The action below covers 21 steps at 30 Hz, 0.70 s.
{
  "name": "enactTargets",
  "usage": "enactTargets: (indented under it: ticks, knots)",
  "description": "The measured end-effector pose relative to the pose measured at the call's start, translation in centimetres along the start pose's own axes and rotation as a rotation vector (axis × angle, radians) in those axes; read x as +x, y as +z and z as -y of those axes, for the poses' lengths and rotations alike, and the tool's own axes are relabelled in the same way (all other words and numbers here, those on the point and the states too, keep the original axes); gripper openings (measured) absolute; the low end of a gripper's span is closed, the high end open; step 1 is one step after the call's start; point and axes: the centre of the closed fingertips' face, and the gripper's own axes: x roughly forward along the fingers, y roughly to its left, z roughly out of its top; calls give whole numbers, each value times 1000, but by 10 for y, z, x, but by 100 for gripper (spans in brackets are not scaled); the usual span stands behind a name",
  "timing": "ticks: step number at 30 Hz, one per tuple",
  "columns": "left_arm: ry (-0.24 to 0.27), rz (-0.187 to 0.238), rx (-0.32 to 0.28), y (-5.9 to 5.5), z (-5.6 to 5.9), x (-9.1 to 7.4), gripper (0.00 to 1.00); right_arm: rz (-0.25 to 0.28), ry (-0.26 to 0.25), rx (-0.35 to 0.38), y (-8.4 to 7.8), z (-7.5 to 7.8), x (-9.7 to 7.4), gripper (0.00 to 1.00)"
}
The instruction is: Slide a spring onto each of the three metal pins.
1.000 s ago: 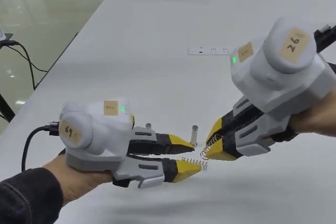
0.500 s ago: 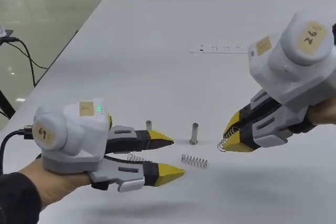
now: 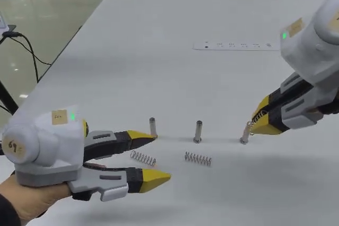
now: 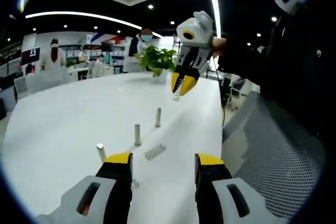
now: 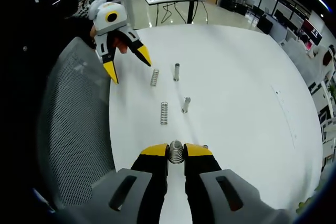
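Note:
Three short metal pins stand in a row on the white table: left pin [image 3: 152, 127], middle pin [image 3: 198, 130], right pin [image 3: 245, 133]. Two loose springs lie just in front of them, one [image 3: 143, 157] near my left gripper, the other [image 3: 198, 159] below the middle pin. My left gripper [image 3: 153, 157] is open and holds nothing, its tips just left of the nearer spring. My right gripper [image 3: 258, 124] is shut on a third spring [image 5: 176, 152], which hangs right beside the top of the right pin. The left gripper view has the pins [image 4: 137, 134] and a spring [image 4: 156, 151] ahead.
A white power strip [image 3: 235, 46] lies farther back on the table. The table's left edge [image 3: 63, 56] drops to a shiny floor with a black cable. A grey mesh chair [image 5: 73, 129] stands at the near side.
My right gripper has carried its spring rightwards, from near the middle pin to the right pin. My left gripper has drawn back to the left, away from the loose springs.

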Motion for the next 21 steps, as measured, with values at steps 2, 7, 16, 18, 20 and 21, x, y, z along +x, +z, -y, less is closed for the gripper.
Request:
enactTargets:
  ticks: [2,7,16,18,20,21]
  knots:
    - [9,1,-9,-1,0,-1,43,-13,-10,4,-4,5,-1,8]
    - [23,2,-23,-3,1,-2,46,-45,-34,4,-11,21,2,8]
    - [35,4,-34,-4,3,-3,49,-65,-27,9,-12,36,16,8]
    - [36,4,-37,-4,3,-4,50,-76,-27,5,-14,38,20,8]
    - [35,1,-39,-5,4,-4,50,-81,-19,7,-15,39,22,8]
    - [34,-1,-38,-5,4,-3,50,-82,-17,7,-15,39,23,8]
